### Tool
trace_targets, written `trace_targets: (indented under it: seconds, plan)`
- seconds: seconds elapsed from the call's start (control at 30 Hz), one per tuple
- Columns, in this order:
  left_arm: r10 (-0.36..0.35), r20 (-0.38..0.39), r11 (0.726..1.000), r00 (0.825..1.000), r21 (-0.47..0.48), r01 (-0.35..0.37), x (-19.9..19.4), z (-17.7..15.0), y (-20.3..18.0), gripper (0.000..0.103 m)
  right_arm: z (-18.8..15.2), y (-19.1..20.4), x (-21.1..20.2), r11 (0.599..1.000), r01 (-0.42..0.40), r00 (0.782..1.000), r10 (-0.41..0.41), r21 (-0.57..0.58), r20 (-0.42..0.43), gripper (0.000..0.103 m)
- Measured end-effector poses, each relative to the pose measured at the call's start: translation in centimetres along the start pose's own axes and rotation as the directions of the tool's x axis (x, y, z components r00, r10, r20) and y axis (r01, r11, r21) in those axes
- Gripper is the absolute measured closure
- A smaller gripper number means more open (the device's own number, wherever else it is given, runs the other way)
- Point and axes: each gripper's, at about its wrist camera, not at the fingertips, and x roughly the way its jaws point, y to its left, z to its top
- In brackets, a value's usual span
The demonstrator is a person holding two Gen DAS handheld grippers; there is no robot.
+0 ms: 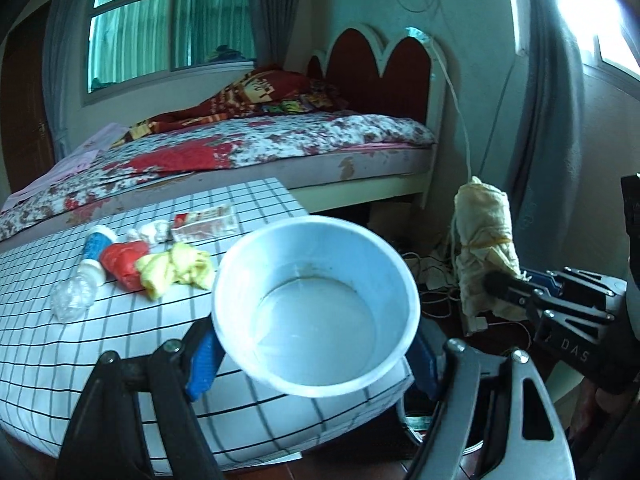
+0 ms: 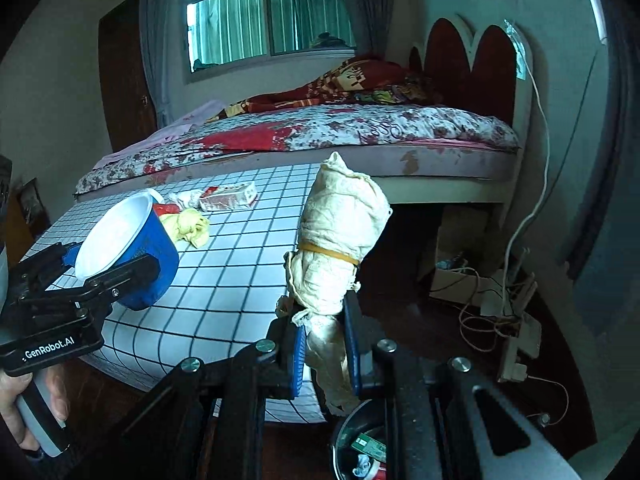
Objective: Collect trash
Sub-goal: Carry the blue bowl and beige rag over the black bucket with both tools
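Note:
My left gripper is shut on a blue cup with a white inside, holding it tilted over the near edge of the grid-cloth table. My right gripper is shut on the lower end of a cream cloth bundle tied with a rubber band, held upright beside the table. On the table lie a yellow crumpled wad, a red wad, a blue-and-white bottle, clear plastic, white tissue and a clear red box. A bin with scraps stands below.
A bed with a flowered cover and red headboard runs behind the table. Cables and a power strip lie on the dark floor at the right. A white cord hangs from the headboard. A hand holds the left gripper's handle.

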Motion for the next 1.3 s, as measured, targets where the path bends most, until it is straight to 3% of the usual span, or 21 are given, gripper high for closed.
trace_targets:
  seconds: [0.4, 0.63, 1.0, 1.3]
  plan:
    - [-0.145, -0.049, 0.986, 0.988, 0.08, 0.149, 2.0, -1.3, -7.0, 0.025, -3.6, -6.4, -2.3, 0.994, 0.094, 0.994, -0.09, 0.063, -0.056, 0.085]
    - [-0.23, -0.114, 0.963, 0.967, 0.12, 0.243, 3.5, -2.7, -10.9, 0.025, -6.2, -9.4, -2.6, 0.991, 0.109, 0.988, -0.101, 0.071, -0.115, 0.085]
    - [-0.336, -0.265, 0.914, 0.904, 0.14, 0.381, 7.4, -6.0, -14.6, 0.025, -10.3, -12.6, -0.6, 0.996, 0.055, 0.968, -0.037, 0.066, -0.247, 0.085]
    - [-0.367, -0.383, 0.898, 0.848, 0.091, 0.43, 11.1, -8.6, -16.1, 0.025, -13.3, -14.0, 3.0, 0.997, 0.008, 0.919, 0.023, 0.078, -0.393, 0.085]
